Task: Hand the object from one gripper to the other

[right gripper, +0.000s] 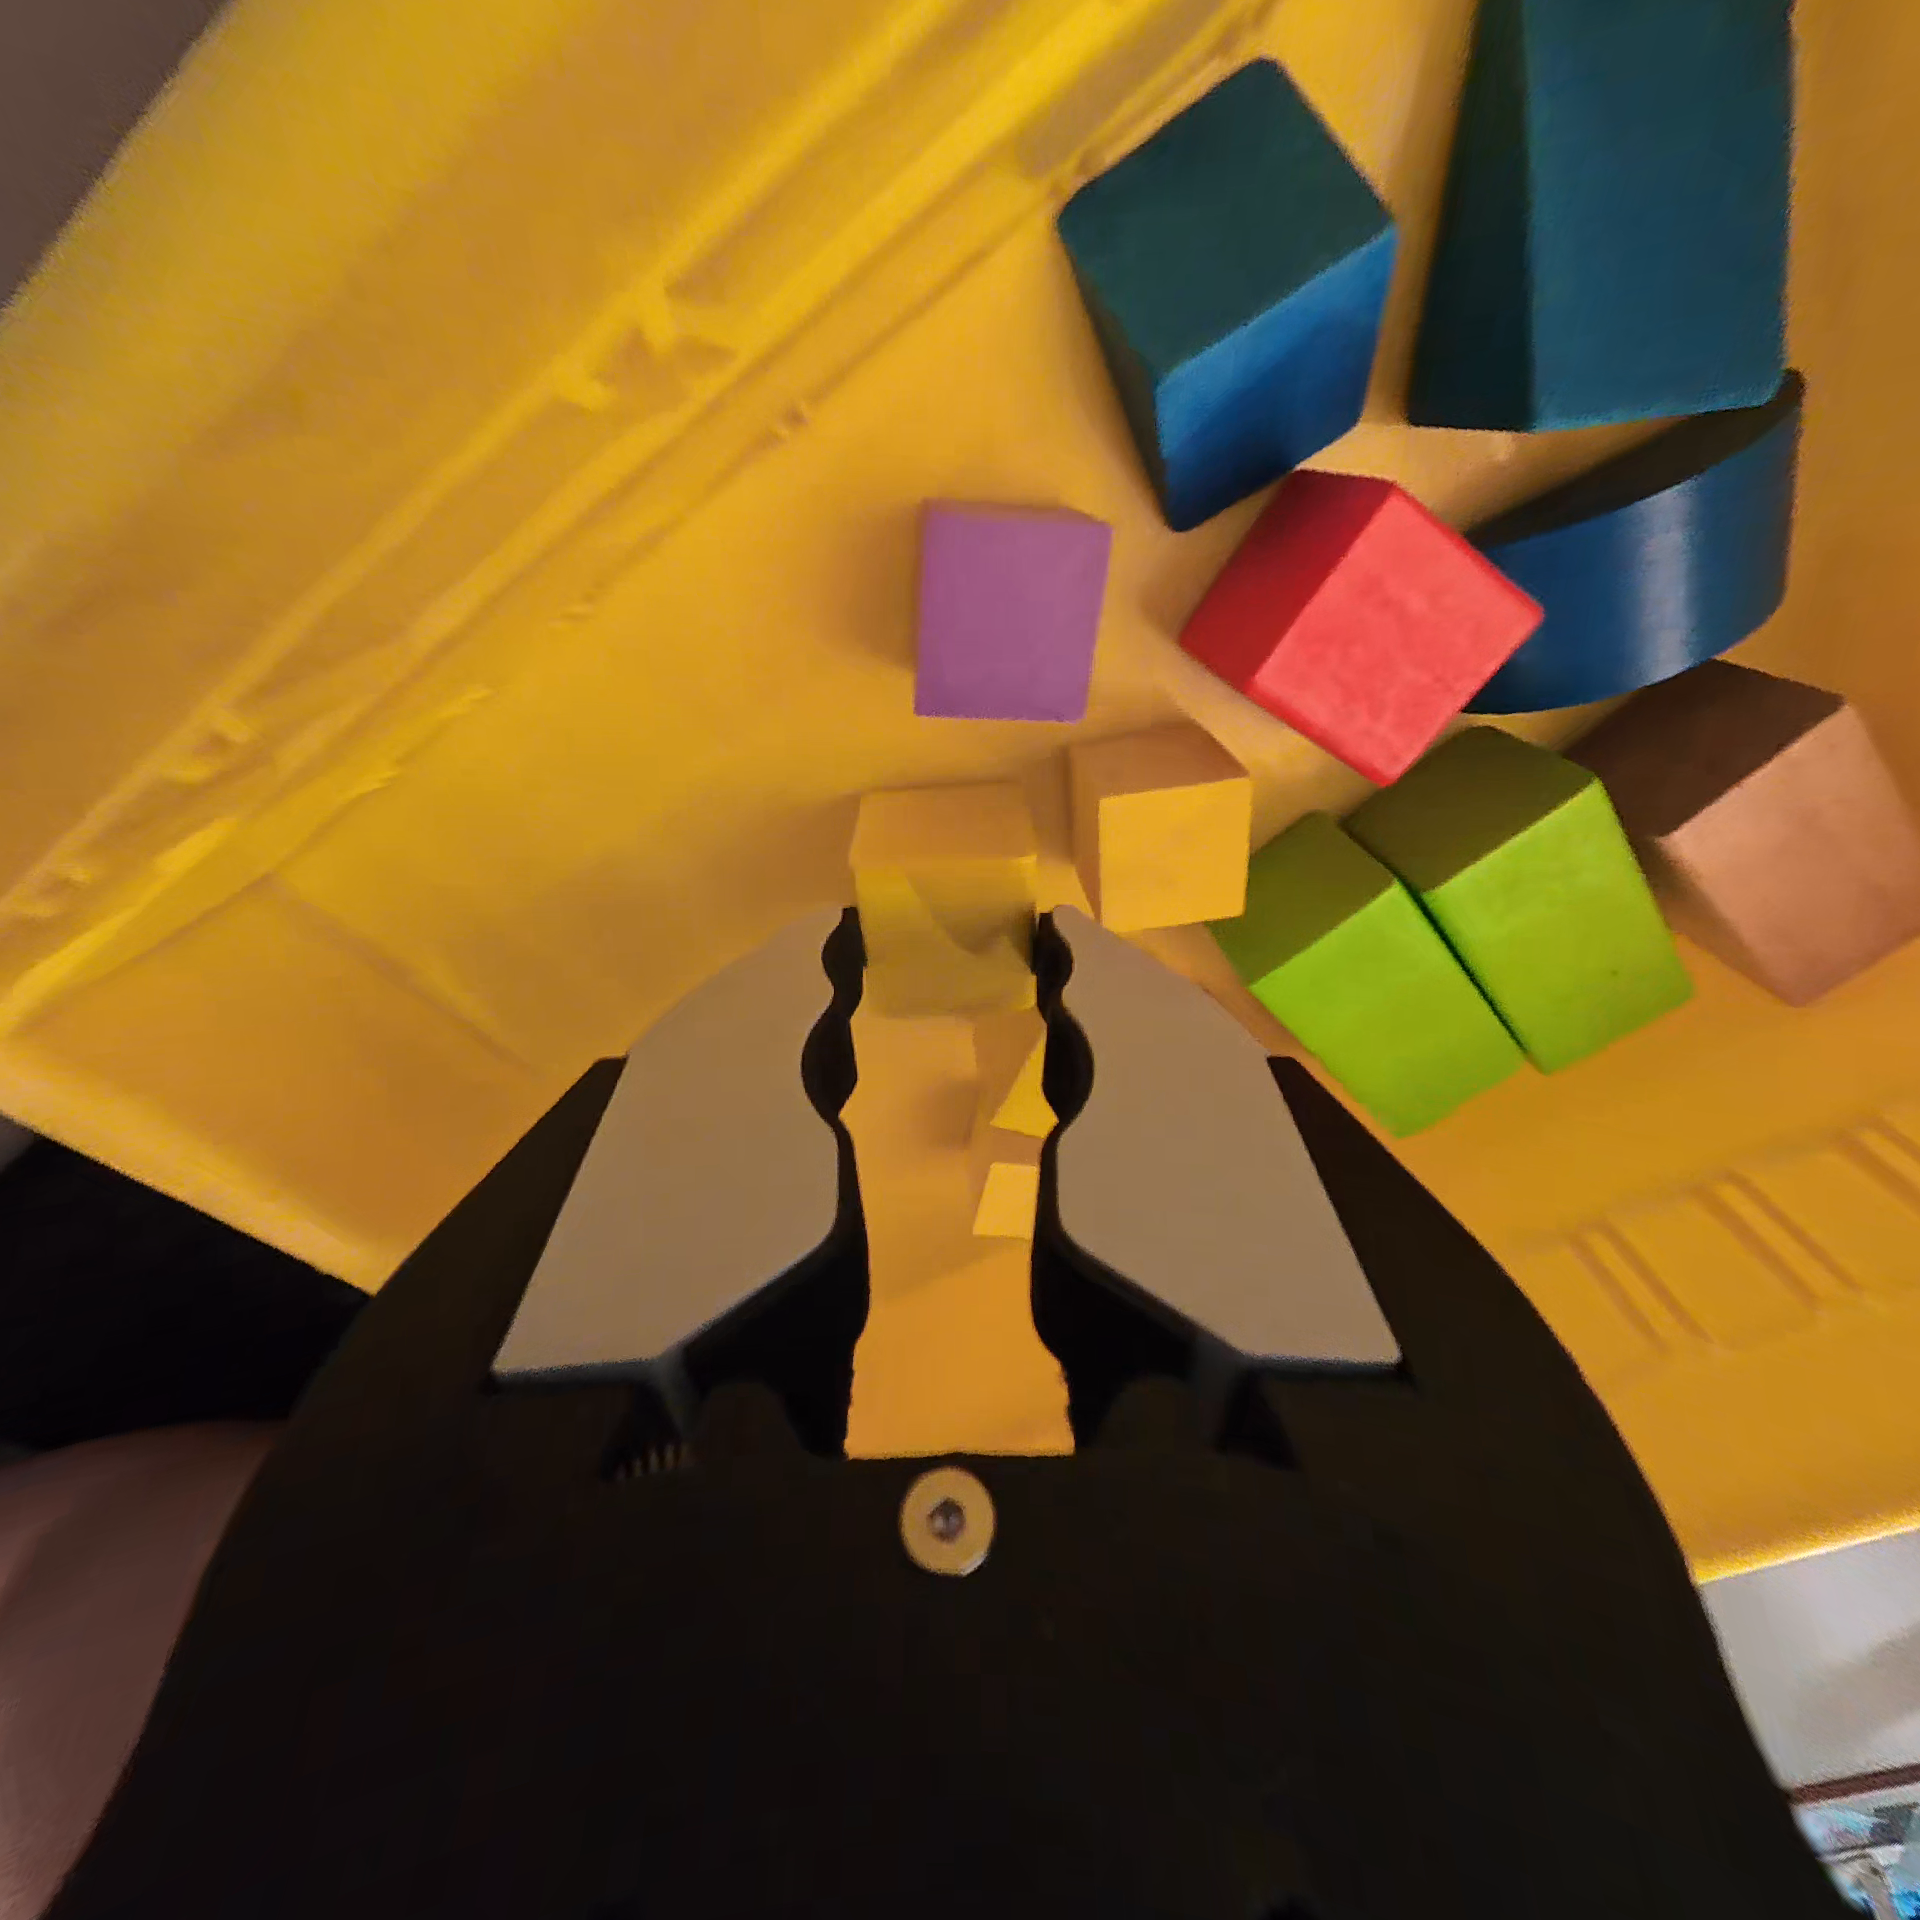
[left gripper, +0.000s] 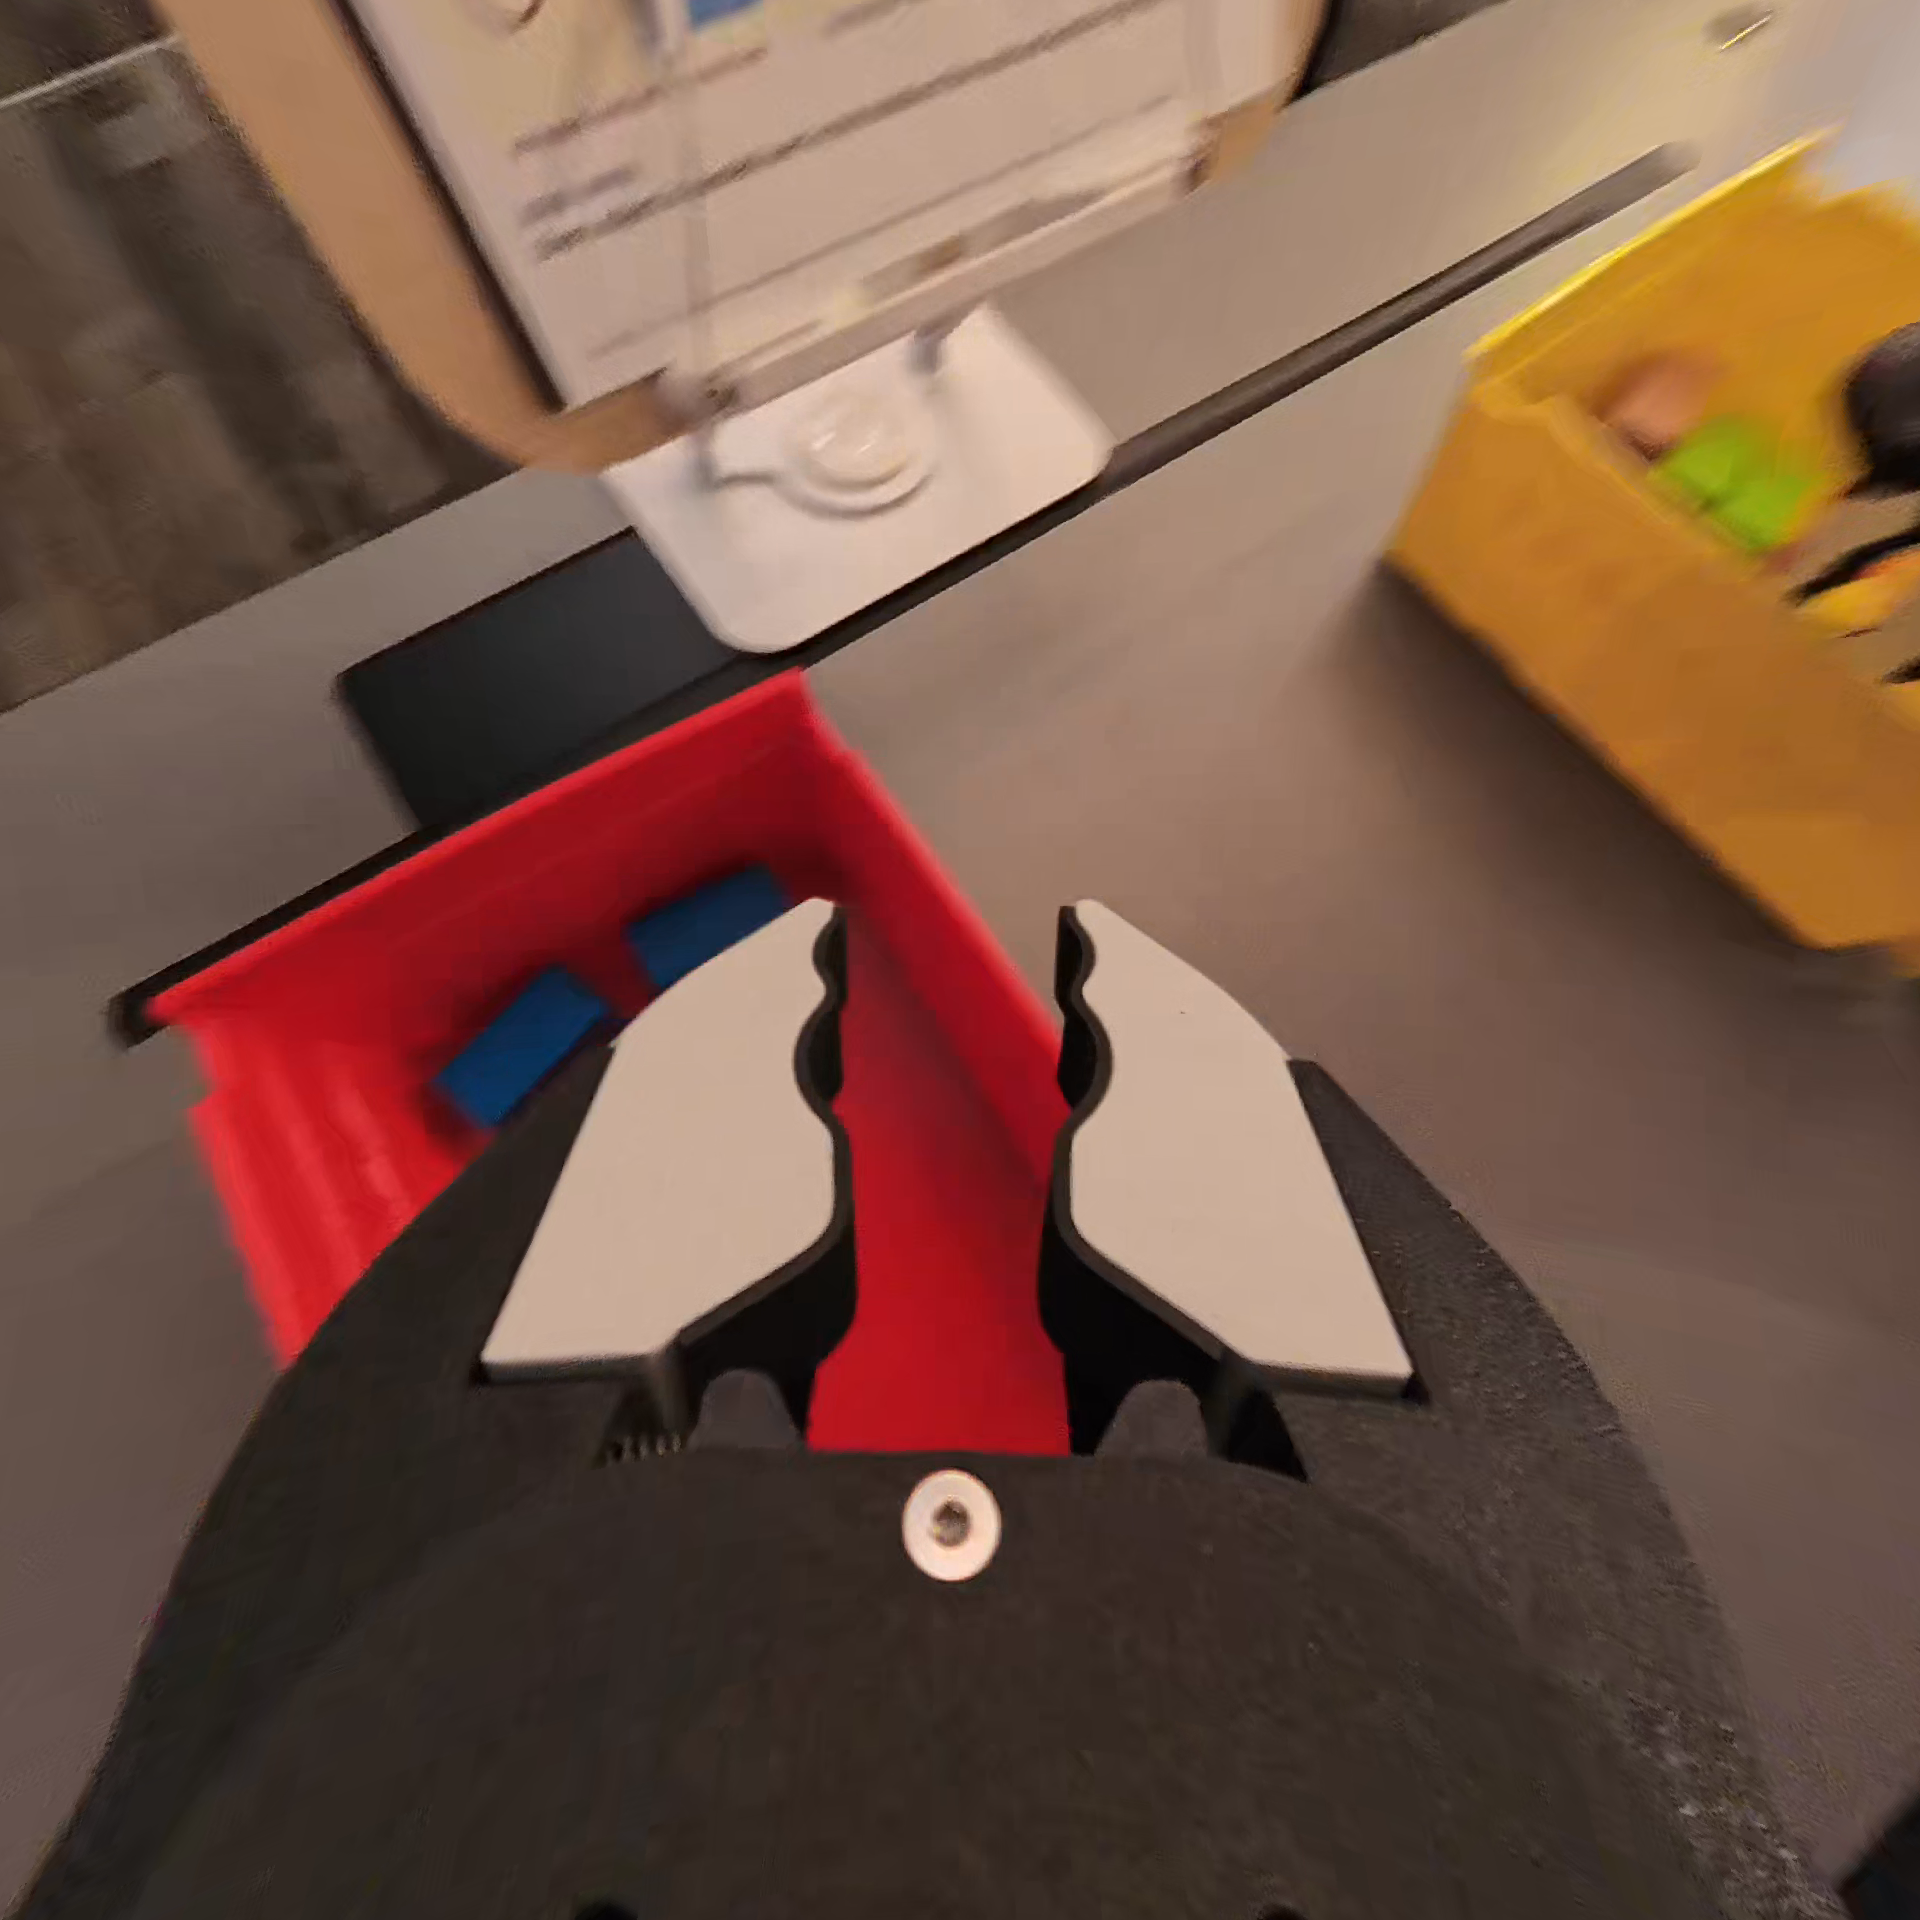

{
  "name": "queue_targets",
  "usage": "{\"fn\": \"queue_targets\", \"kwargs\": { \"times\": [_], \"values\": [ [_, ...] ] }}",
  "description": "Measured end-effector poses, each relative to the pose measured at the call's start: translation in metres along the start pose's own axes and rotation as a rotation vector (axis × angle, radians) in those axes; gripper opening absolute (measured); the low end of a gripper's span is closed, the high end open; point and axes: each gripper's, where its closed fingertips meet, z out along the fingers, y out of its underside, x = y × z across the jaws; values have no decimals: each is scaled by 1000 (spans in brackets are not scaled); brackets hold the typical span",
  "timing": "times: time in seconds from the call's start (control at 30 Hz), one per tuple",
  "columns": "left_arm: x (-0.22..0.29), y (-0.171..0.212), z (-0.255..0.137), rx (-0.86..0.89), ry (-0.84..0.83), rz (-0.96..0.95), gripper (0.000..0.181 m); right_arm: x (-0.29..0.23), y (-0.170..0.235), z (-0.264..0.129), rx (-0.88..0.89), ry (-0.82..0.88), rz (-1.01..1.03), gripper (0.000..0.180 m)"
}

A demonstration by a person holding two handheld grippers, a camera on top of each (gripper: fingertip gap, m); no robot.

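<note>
The left gripper hangs over a red bin on the grey surface, its jaws parted with nothing between them but the bin's red floor. Two blue blocks lie inside that bin at about ten o'clock from the fingertips, one partly hidden behind the left finger. At twelve o'clock a white stand carries a cardboard-backed sheet, much blurred, and at two o'clock sits a yellow bin with blurred coloured pieces in it. The right gripper reaches down into the yellow bin, and its two fingertips sit on either side of a yellow block, touching it, so the jaws appear closed on it (the block looks to rest on the bin floor, though I cannot tell for sure). Just beside it at two o'clock lies a second yellow cube. A purple block lies at twelve o'clock, a red cube at one o'clock, and two green blocks side by side at three o'clock. Beyond are a brown block and several blue blocks at one o'clock.
</note>
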Motion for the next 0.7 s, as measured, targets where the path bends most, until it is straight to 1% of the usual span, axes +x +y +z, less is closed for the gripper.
{"fn": "queue_targets", "kwargs": {
  "times": [0.03, 0.1, 0.27, 0.37, 0.43, 0.5, 0.53, 0.63, 0.7],
  "values": [
    [-14, 8, 5, -38, -45, -1, 38, 1, -1, 0, 5, 2, 1, 33],
    [-33, 23, 21, -103, -80, -19, 42, 1, -1, 0, 12, -2, 1, 33],
    [-54, 54, 83, -201, -11, -104, 46, 3, -5, -1, 41, -1, 5, 34],
    [-65, 71, 113, -254, -36, -105, 53, 6, -9, -8, 82, 16, 7, 37],
    [-69, 76, 125, -266, -70, -129, 62, 7, -11, -15, 115, 24, 12, 39],
    [-71, 76, 135, -258, -107, -131, 74, 9, -13, -21, 146, 32, 15, 40],
    [-74, 78, 138, -271, -141, -113, 76, 9, -13, -23, 156, 32, 17, 40],
    [-92, 88, 141, -327, -286, -84, 75, 10, -14, -27, 168, 37, 19, 41],
    [-95, 90, 143, -324, -288, -111, 75, 10, -15, -27, 169, 39, 13, 41]
  ]
}}
